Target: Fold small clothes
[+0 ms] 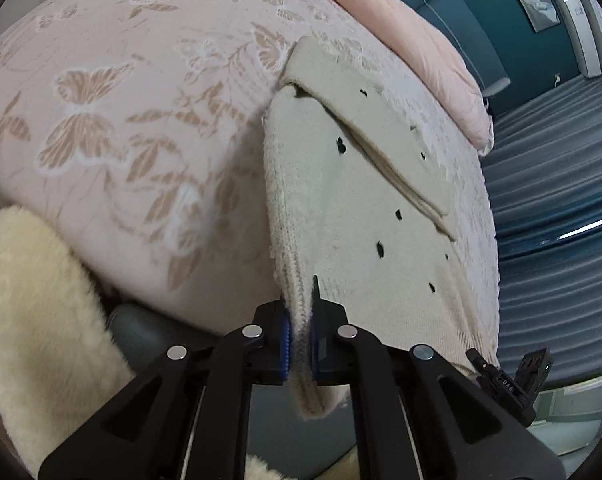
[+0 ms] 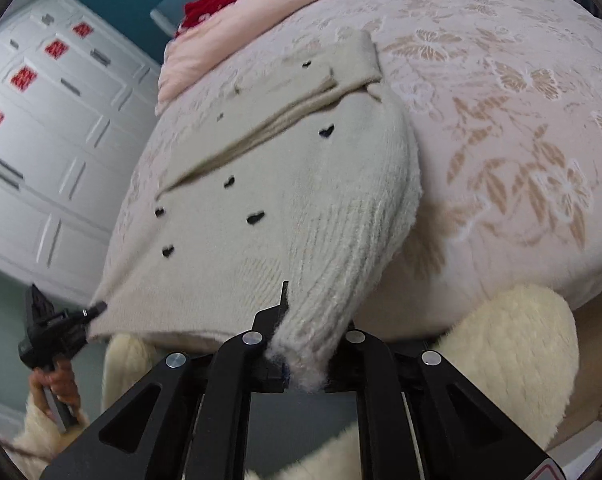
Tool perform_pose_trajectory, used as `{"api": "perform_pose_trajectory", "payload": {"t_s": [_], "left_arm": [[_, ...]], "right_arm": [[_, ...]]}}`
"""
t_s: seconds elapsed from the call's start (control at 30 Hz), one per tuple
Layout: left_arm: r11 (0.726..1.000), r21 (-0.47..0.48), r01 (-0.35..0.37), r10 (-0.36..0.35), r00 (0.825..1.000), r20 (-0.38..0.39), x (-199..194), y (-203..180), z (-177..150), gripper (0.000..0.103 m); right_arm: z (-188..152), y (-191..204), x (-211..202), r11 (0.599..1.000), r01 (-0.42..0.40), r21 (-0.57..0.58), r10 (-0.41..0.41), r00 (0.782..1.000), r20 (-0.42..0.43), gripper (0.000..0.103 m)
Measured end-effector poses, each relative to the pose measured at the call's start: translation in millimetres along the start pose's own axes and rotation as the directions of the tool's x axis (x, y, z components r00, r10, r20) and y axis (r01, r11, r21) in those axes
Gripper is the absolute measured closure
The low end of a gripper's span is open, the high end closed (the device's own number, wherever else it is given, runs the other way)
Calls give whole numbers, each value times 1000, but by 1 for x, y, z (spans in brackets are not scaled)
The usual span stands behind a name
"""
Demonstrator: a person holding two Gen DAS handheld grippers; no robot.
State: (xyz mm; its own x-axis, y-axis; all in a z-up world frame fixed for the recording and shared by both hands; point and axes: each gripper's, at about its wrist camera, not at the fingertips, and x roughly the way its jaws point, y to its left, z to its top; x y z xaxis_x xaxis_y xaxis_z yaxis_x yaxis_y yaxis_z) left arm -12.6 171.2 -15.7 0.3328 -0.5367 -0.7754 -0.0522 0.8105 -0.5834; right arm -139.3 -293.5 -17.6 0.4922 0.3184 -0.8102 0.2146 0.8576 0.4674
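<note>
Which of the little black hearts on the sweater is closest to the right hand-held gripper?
In the right wrist view, the lowest heart, left of centre on the cream sweater. The others sit higher, toward the folded sleeve, further from the right hand-held gripper.

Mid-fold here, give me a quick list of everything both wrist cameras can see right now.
sweater: one, cream knit with small black hearts, flat on the bed, near hem lifted.
bedspread: one, pink with tan butterflies, covers the bed.
quilt: one, plain pink, at the far end of the bed.
red item: one, behind the quilt; too blurred to name.
wardrobe: one, white with red stickers, beside the bed.
fleece sleeve: cream, on the person's arm, near bed edge.
left gripper: black, shut on one hem corner.
right gripper: black, shut on the other hem corner.
</note>
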Motion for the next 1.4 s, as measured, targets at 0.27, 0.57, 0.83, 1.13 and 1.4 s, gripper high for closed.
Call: {"api": "perform_pose_trajectory", "payload": {"t_s": [0.27,0.57,0.83,1.13,1.4], "left_arm": [[992,110,-55,69,989,-128,-54,10,-75,98],[974,225,-38,14,994,106,-29,-54,29,97],[974,131,-182,151,964,221,72,-60,120,55],[966,178,-187,138,957,254,60,-37,119,14],[928,316,-199,161,977,141,131,-62,142,14]], "right_arm": [[-90,10,-44,988,-94,-127,62,970,-235,94],[38,11,-48,986,-164,-32,167,974,151,92],[114,-1,34,982,-18,190,-39,956,292,59],[105,-18,30,983,127,130,-163,933,320,33],[146,-32,83,971,198,133,-222,953,204,33]]}}
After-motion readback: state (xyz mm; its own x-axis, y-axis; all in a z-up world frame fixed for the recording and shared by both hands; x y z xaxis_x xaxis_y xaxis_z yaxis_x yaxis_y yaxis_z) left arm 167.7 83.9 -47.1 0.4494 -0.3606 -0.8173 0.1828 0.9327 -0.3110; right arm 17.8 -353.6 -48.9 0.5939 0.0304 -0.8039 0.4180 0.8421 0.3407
